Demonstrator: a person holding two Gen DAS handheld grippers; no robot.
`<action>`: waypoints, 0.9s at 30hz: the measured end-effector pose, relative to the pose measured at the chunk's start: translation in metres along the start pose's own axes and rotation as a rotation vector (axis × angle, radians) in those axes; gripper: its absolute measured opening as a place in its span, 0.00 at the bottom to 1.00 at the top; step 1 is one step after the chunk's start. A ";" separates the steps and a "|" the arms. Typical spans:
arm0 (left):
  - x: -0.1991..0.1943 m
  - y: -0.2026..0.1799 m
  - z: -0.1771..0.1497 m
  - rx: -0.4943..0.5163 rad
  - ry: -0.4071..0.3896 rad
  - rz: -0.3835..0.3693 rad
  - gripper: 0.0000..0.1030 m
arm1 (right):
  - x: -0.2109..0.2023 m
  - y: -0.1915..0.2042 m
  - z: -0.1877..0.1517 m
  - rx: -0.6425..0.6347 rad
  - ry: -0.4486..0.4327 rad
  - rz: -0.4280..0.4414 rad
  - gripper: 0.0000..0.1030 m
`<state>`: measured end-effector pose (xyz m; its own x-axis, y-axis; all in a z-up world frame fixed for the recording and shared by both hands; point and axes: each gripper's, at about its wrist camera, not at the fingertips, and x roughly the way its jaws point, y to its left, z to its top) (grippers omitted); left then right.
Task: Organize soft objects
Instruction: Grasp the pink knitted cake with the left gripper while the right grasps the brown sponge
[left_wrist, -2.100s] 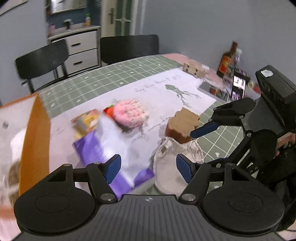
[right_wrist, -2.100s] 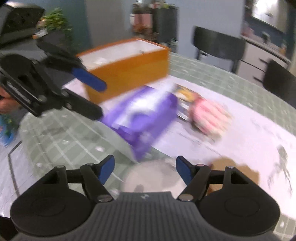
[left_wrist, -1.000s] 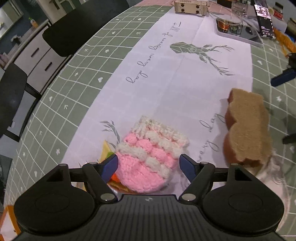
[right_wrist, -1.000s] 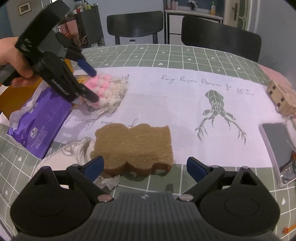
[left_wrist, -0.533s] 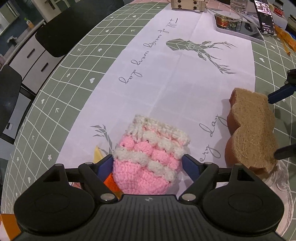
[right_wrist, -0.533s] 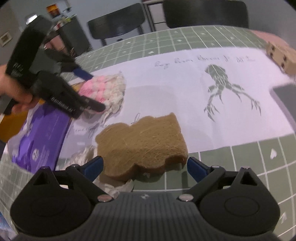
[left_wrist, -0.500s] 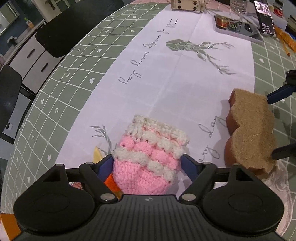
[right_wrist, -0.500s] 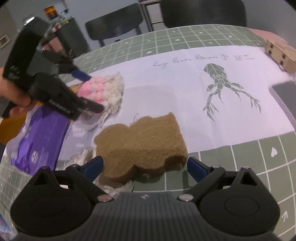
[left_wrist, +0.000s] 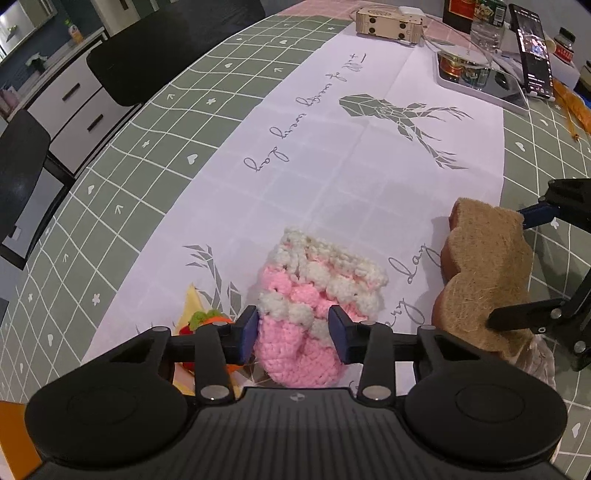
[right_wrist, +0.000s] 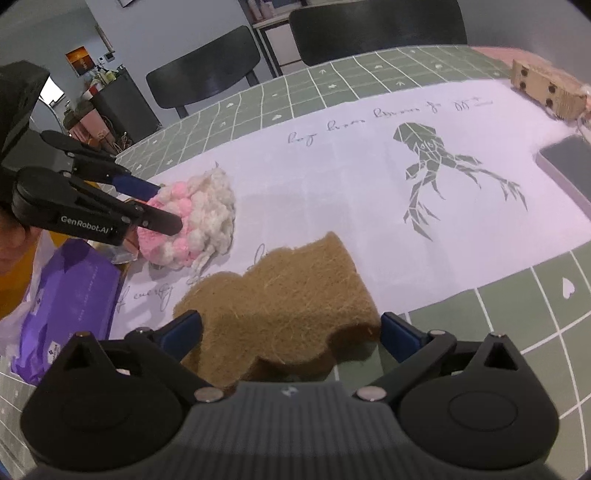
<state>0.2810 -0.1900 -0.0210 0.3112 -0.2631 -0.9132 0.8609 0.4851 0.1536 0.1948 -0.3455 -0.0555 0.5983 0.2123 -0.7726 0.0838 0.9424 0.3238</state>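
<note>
The left gripper (left_wrist: 291, 330) is closing on the pink crochet pouch (left_wrist: 314, 306), its pads already pinching the near end, to lift it. The right gripper (right_wrist: 290, 328) stands open around the brown loofah sponge (right_wrist: 280, 295) just right of the pouch (pads not yet pressing), likely next.

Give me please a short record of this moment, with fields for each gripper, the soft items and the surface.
left gripper: jaws closing, pads pressing both sides of the pink crochet pouch
right gripper: open, jaws on either side of the brown sponge, not squeezing it
purple pack: lies flat, left of the sponge
surface: white runner on green checked tablecloth
</note>
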 end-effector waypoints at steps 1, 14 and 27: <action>0.000 -0.001 0.000 0.003 -0.002 0.000 0.44 | 0.000 0.001 0.001 -0.004 -0.001 -0.001 0.97; -0.013 -0.017 -0.005 0.012 -0.027 -0.068 0.21 | -0.028 -0.001 0.020 -0.053 -0.030 -0.008 0.41; -0.005 -0.029 -0.006 0.045 0.022 -0.039 0.22 | -0.039 0.006 0.027 -0.231 0.063 -0.018 0.90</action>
<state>0.2521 -0.1981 -0.0232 0.2685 -0.2623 -0.9269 0.8897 0.4363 0.1342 0.1935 -0.3551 -0.0093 0.5466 0.2039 -0.8122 -0.0953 0.9787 0.1816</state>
